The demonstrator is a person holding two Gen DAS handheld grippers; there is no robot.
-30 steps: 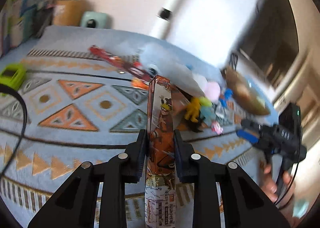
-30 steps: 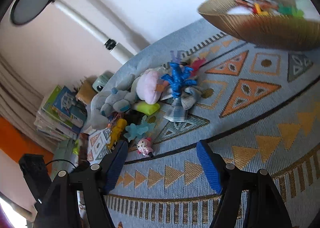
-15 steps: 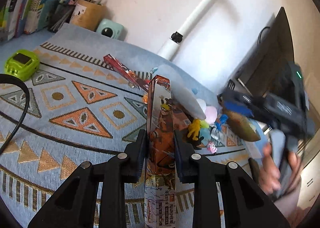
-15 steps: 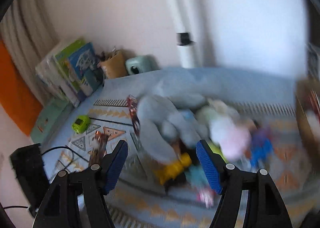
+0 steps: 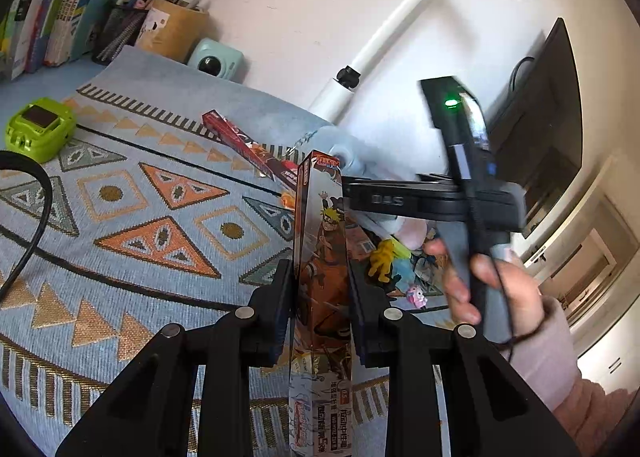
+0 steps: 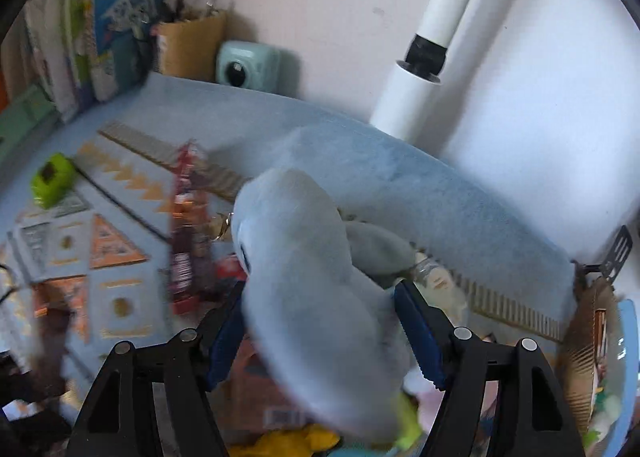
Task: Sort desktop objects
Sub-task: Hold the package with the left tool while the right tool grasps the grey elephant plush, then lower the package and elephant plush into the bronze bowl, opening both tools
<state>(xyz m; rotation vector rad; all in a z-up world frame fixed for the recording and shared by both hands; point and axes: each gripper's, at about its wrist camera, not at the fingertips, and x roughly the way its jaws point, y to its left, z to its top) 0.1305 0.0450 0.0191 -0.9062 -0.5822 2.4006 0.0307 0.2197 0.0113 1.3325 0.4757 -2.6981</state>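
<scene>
My left gripper (image 5: 320, 289) is shut on a tall orange cartoon card box (image 5: 324, 257) and holds it upright above the patterned blue mat (image 5: 132, 217). My right gripper (image 6: 320, 321) is open, its blue-padded fingers (image 6: 418, 333) on either side of a grey-blue plush toy (image 6: 304, 289) in the toy pile. The right gripper also shows in the left wrist view (image 5: 460, 201), held by a hand over the pile. A yellow figure (image 5: 382, 257) and a small pink figure (image 5: 416, 293) lie in the pile.
A long red box (image 5: 248, 149) lies on the mat. A green gadget (image 5: 38, 129) sits at the left. Books (image 5: 60, 9), a pen holder (image 5: 172, 29) and a mint camera (image 5: 216, 61) line the back. A white lamp pole (image 6: 432, 41) stands behind. A woven bowl (image 6: 588, 357) is at the right.
My right gripper has swung from the bowl side over to the toy pile and come down around the grey-blue plush. My left gripper still holds the card box, tilted up slightly.
</scene>
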